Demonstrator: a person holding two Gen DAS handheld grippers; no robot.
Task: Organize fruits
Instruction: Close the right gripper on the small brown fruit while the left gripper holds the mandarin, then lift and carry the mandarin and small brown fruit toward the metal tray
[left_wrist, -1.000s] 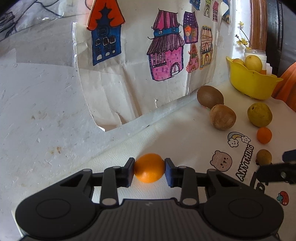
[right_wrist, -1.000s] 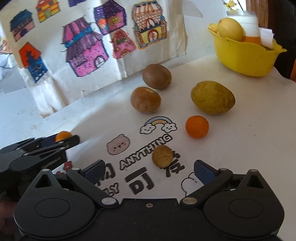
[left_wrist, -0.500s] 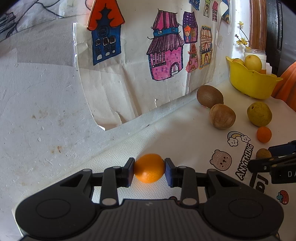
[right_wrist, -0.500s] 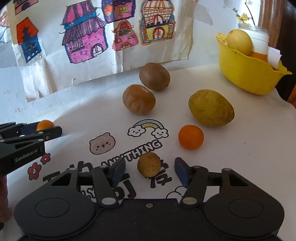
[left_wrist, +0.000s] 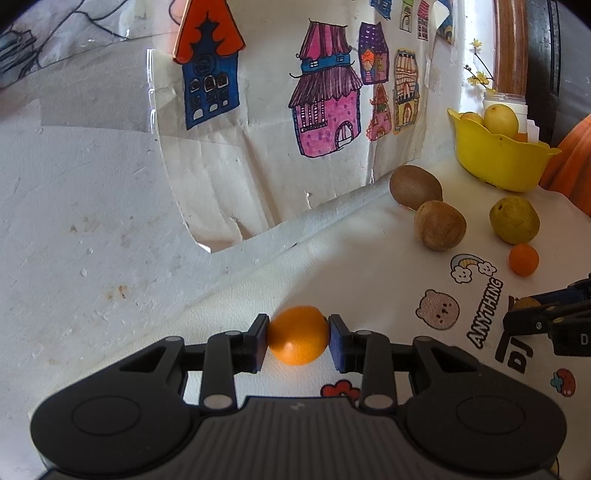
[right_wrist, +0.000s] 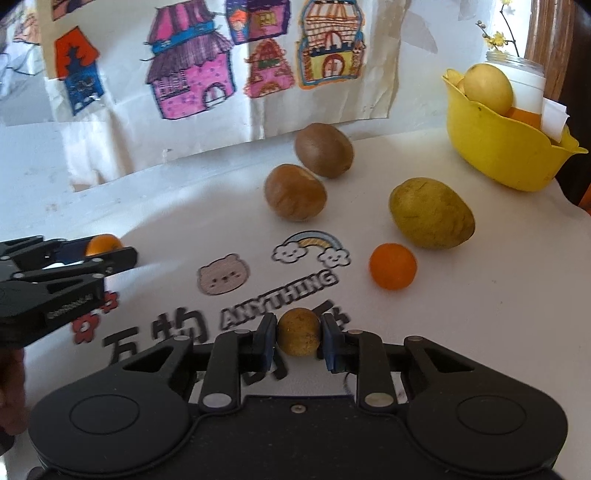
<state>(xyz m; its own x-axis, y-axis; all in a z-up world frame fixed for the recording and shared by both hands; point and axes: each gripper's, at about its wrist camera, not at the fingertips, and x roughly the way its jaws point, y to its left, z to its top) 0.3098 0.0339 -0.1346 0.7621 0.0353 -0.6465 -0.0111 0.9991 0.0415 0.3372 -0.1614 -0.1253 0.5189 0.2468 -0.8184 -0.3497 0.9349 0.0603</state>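
both claws have fruit in them, so the picking-up step looks done and the carrying is next. the left gripper is clamped on an orange, low over the white table near the wall with the paper house drawings. the right gripper is closed on a small brown fruit, its pads pressing both sides, right over the printed lettering on the table.

the likely goal is the yellow bowl at the far right corner, which already holds a yellow fruit. the next move probably calls for lifting each piece clear and passing over the loose fruit in between: two brown fruits, a big green-yellow fruit and a small orange.

whether either held fruit is touching the table or just above it is hard to tell. the bowl's inside is mostly hidden behind its rim, so the room left is unclear. a white jar stands behind the bowl, partly covered. the right gripper is cut off at the edge of the left view.
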